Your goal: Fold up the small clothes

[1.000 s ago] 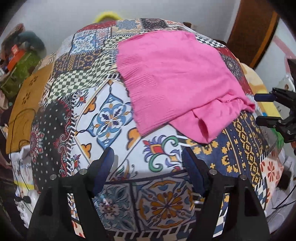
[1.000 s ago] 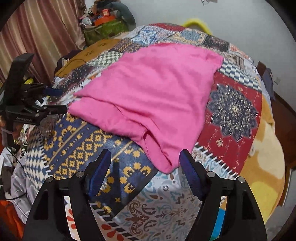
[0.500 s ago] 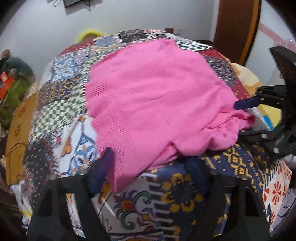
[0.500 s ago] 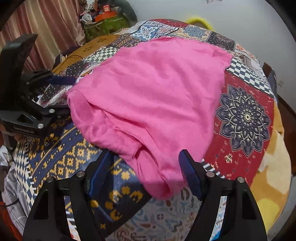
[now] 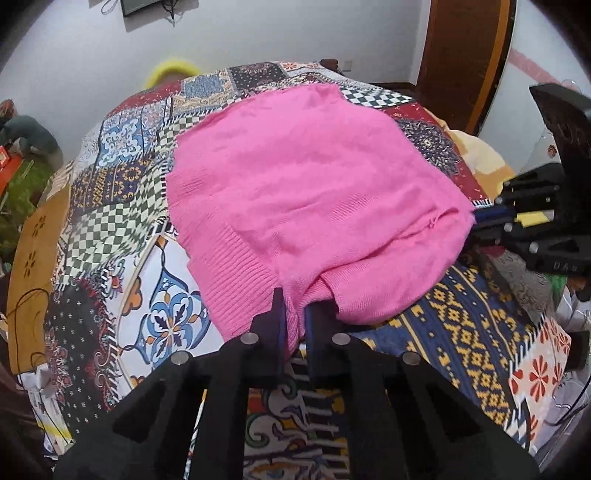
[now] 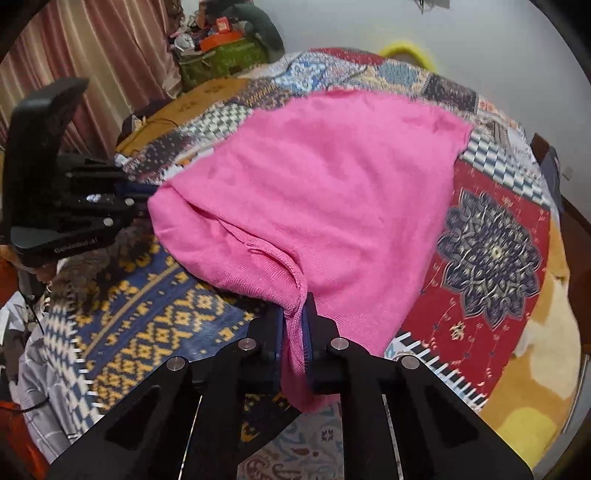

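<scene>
**Colours on the bed**

We see a solid hot-pink knit garment (image 5: pixel 310 192), ribbed at one edge. Under it, a patchwork bedspread (image 5: pixel 122 229): green-white checks, navy with yellow geometric motifs, red with dark medallions, white with blue-orange florals. Grippers are black with blue pads (image 6: pixel 307 332). Wall (image 5: pixel 258 33) is pale grey-white.

Bed (image 5: pixel 110 229) covered by a patchwork-print spread (image 6: pixel 491 258): checker, floral, red medallion and blue-yellow geometric panels. Pink knit garment (image 5: pixel 306 192) lies on it, spread over the middle toward the far edge, its near edge bunched and lifted off the spread. Orange-yellow blanket (image 6: pixel 535 369) shows along the bed's right edge.
</scene>
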`<state>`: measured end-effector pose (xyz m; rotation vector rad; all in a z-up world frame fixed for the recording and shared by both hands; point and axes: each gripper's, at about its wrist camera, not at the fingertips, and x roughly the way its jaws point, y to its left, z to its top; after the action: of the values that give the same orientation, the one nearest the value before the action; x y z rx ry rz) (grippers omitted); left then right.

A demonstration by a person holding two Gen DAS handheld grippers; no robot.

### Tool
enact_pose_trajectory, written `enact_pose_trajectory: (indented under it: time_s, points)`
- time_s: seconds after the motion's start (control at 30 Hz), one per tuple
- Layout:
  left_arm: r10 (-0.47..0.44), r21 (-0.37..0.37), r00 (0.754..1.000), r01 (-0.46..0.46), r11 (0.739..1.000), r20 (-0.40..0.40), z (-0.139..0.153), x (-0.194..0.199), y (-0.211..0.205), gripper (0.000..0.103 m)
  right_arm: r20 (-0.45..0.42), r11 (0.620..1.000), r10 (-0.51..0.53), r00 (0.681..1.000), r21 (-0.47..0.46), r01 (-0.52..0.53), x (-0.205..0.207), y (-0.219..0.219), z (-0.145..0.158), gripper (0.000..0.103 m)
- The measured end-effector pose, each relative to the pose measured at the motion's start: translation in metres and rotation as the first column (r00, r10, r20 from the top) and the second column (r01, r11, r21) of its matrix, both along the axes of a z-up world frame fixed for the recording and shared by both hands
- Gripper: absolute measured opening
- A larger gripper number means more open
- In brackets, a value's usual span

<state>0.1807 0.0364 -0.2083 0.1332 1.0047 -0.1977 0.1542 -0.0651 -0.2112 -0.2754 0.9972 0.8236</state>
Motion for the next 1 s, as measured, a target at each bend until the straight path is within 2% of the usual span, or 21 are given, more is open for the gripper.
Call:
enact_pose_trajectory:
  time_s: [0.33,0.5,0.7,0.83,1.0]
  points:
    - [0.005,-0.045,0.997,-0.001,0.999,0.081,0.039,0.010,0.004,0.007,0.072,0.997,-0.031,0.997,0.080,0.025,0.024,-0.008,0.050,0.007]
    - [0.029,-0.093,0.992,-0.018,0.996,0.119,0.065,0.040,0.014,0.007,0.114,0.994,-0.046,0.992,0.101,0.035,0.047,-0.005,0.073,0.007]
    - [0.086,-0.158,0.987,-0.064,0.985,0.135,0.091,0.097,0.033,0.007,0.174,0.993,-0.062,0.983,0.108,0.043,0.085,0.003,0.098,0.007]
    - [0.115,-0.177,0.988,-0.095,0.980,0.106,0.089,0.141,0.045,0.007,0.176,0.994,-0.066,0.982,0.100,0.049,0.120,0.013,0.102,0.007]
    - [0.122,-0.161,0.991,-0.113,0.980,0.048,0.068,0.194,0.056,0.007,0.154,0.997,-0.060,0.986,0.053,0.053,0.166,0.026,0.088,0.007]
